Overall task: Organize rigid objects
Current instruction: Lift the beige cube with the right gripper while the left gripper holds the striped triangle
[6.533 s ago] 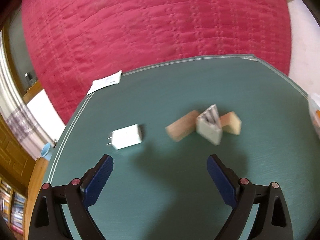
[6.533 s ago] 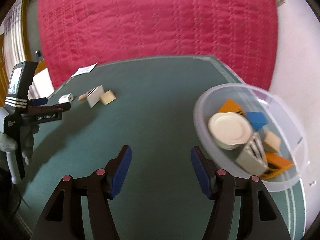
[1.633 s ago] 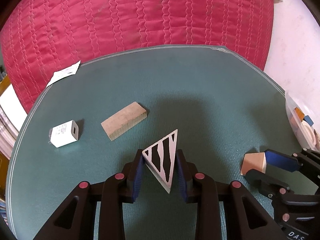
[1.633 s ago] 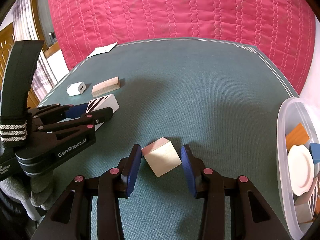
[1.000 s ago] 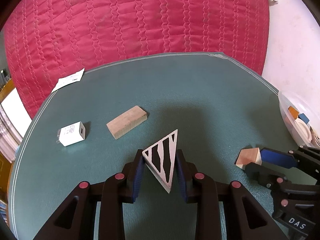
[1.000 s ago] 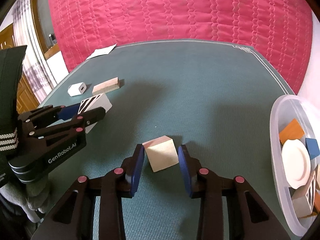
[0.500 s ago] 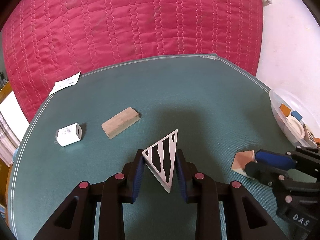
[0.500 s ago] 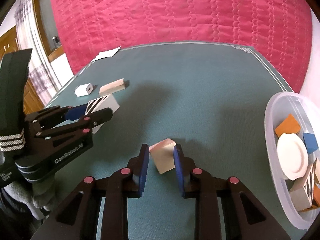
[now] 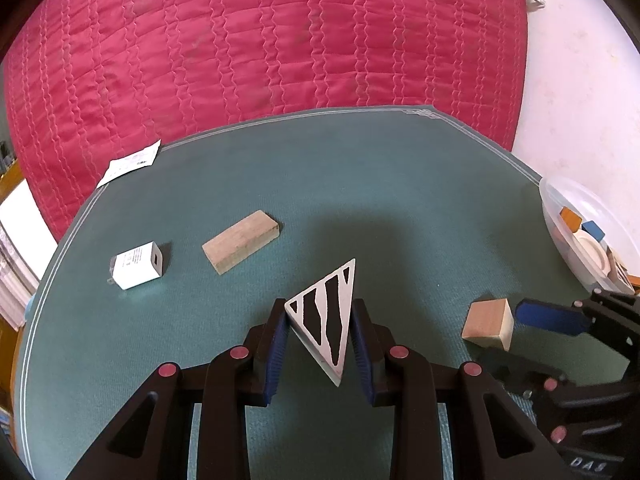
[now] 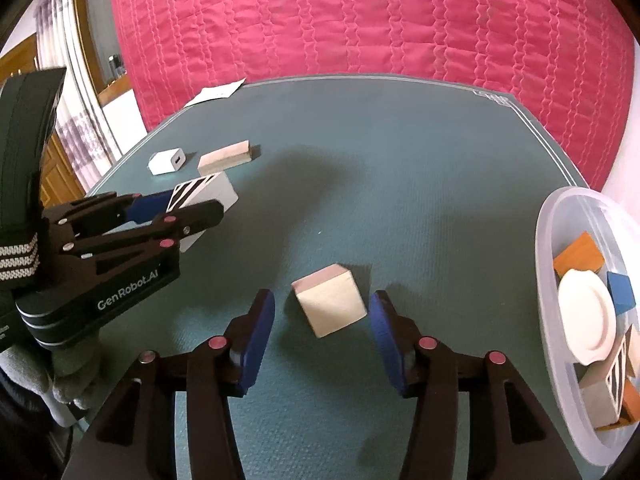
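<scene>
The left tongs (image 9: 320, 344) are clenched on a striped triangular block (image 9: 326, 314), which they hold above the green desk (image 9: 380, 208), pointing toward the far side. The right tongs (image 10: 322, 332) are released: their blue pads stand on both sides of a wooden cube (image 10: 330, 304) with a gap on each side, and the cube rests on the desk. Far on the left lie a wooden bar (image 9: 240, 246) and a white charger (image 9: 138, 265), near each other. Only the right wrist view shows well the clear bin (image 10: 560, 420) at the right desk edge, with a white plate (image 10: 584, 316), an orange block (image 10: 578, 258) and a blue block (image 10: 620, 298) inside.
</scene>
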Demonstrator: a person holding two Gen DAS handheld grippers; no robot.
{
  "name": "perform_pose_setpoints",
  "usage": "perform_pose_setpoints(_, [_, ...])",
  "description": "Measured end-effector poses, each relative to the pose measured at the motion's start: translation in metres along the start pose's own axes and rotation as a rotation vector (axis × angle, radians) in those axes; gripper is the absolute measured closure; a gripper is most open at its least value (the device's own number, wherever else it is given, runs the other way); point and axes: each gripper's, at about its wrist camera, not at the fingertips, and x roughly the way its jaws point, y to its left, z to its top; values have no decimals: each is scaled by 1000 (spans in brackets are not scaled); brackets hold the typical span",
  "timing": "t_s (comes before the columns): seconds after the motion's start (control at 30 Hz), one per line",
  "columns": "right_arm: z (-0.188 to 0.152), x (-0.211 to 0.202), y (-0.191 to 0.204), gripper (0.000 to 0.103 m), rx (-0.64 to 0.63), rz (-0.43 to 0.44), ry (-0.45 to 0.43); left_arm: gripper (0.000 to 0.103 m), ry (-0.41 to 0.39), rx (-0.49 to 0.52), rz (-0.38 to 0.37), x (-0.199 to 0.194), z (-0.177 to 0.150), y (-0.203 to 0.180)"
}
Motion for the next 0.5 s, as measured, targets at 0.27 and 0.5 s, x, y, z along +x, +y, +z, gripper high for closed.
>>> perform_pose_setpoints(0.27, [7,11,4,51,-36,55,10,70,0,17,-2,0,-2,-5])
perform_pose_setpoints(0.5, [-2,4,22,51,-152,117,53,70,0,2,-2,-1,-2,-2])
